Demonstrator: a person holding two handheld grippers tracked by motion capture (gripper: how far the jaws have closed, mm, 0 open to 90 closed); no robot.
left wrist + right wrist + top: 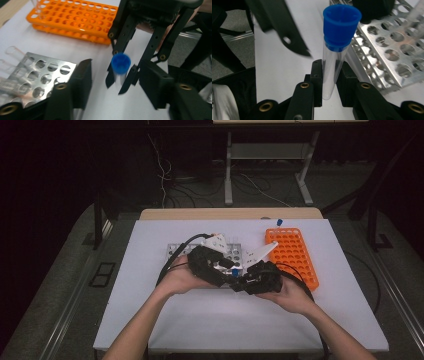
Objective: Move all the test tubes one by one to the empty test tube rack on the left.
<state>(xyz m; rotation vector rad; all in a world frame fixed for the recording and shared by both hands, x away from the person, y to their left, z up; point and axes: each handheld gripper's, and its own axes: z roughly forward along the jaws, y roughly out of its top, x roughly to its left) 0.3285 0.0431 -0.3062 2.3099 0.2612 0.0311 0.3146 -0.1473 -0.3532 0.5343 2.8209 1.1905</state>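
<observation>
The metal rack (pixel 205 252) blocks the tabletop (pixel 240 320) at 11 o'clock of the grippers, the orange rack (pixel 295 255) at 2 o'clock; bare white surface lies open toward 6 o'clock.

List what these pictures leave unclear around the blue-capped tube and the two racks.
- Tube contents: clear glass in the right gripper view, too blurred to judge.
- Tube in the high view: hidden between the hands and grippers.
- Metal rack tubes: smeared by blur at the left gripper view's left edge.
- Orange rack: cut off by the top edge.

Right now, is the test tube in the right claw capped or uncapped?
Capped. A blue cap sits on top of the clear test tube, which stands upright, clamped between the pads of the right claw.
</observation>
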